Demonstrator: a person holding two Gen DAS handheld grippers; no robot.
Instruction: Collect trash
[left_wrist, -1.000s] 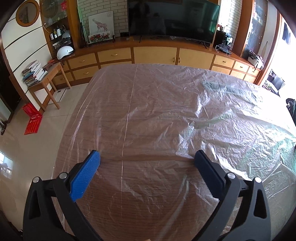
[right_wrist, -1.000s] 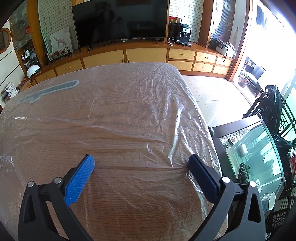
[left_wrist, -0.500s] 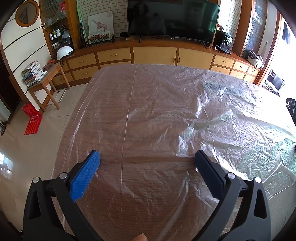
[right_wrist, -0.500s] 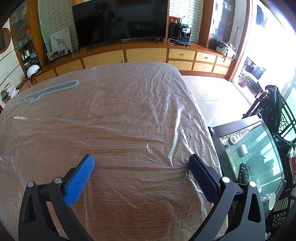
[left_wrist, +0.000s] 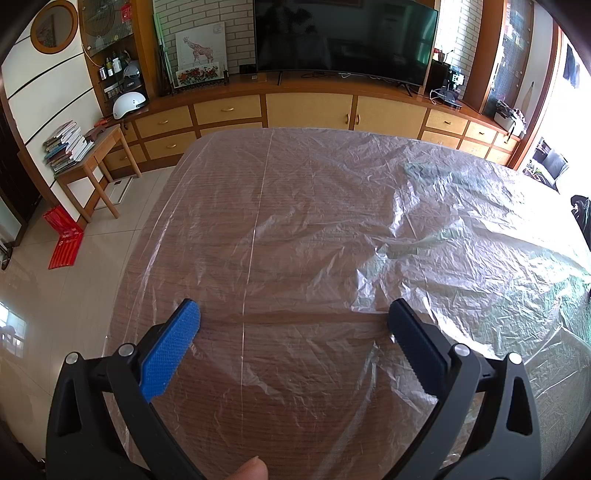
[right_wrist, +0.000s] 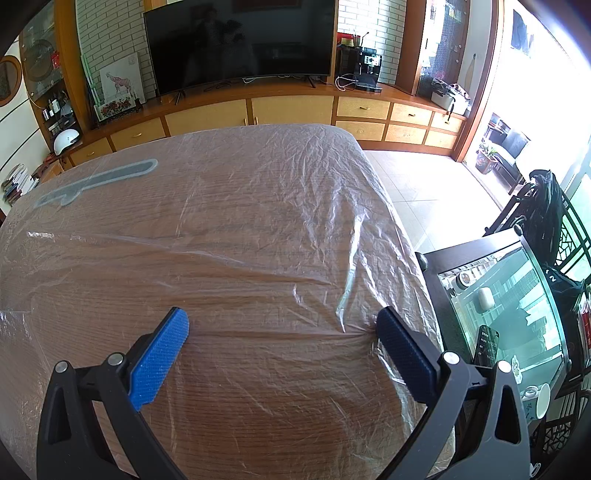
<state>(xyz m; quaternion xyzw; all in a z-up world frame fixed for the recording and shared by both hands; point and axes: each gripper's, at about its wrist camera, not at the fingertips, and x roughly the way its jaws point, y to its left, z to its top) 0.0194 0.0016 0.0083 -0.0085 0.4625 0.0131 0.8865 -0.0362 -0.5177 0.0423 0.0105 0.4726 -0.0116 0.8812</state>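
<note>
A thin clear plastic sheet (left_wrist: 314, 221) lies wrinkled over a wooden table and shows in the right wrist view too (right_wrist: 240, 240). My left gripper (left_wrist: 293, 314) is open just above the sheet near the table's left front part, holding nothing. My right gripper (right_wrist: 282, 321) is open above the sheet near the table's right edge, its right finger (right_wrist: 402, 347) touching a puckered fold. A grey-green printed shape (right_wrist: 99, 181) shows on the sheet at the far left. No loose trash item shows.
A TV cabinet with drawers (left_wrist: 306, 110) runs along the far wall. A small wooden side table with books (left_wrist: 85, 158) and a red item (left_wrist: 64, 240) stand on the floor at left. A glass-topped dark stand (right_wrist: 509, 306) is close to the table's right edge.
The plastic sheet has bunched and lifted slightly on the left wrist view's right side. A fingertip has come into view at the bottom edge. Both grippers stay almost still.
</note>
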